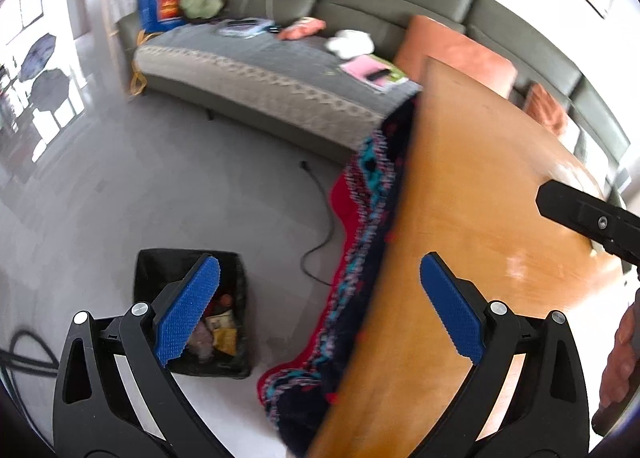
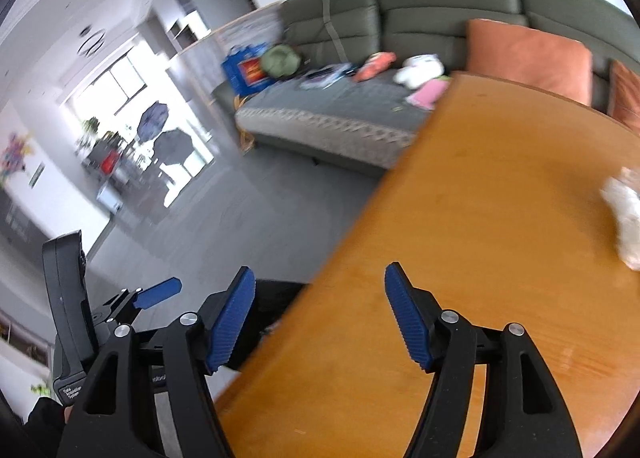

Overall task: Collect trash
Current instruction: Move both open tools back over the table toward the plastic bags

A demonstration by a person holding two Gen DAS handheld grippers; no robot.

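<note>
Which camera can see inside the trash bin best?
The left wrist view: the black trash bin sits on the floor with wrappers visible inside, partly behind one tong finger. The right wrist view shows only a dark sliver of it beside the table edge.

Ahead of the open jaws: grey-green sofa [image 1: 360, 18] strewn with orange cushions [image 2: 528, 54], blue bag [image 1: 160, 6]; below, wooden table [image 2: 500, 198], patterned rug [image 1: 360, 238], black cable [image 1: 320, 234].

1 bin [image 1: 152, 266], 1 table [image 1: 480, 218], 2 cushions [image 2: 528, 54].
</note>
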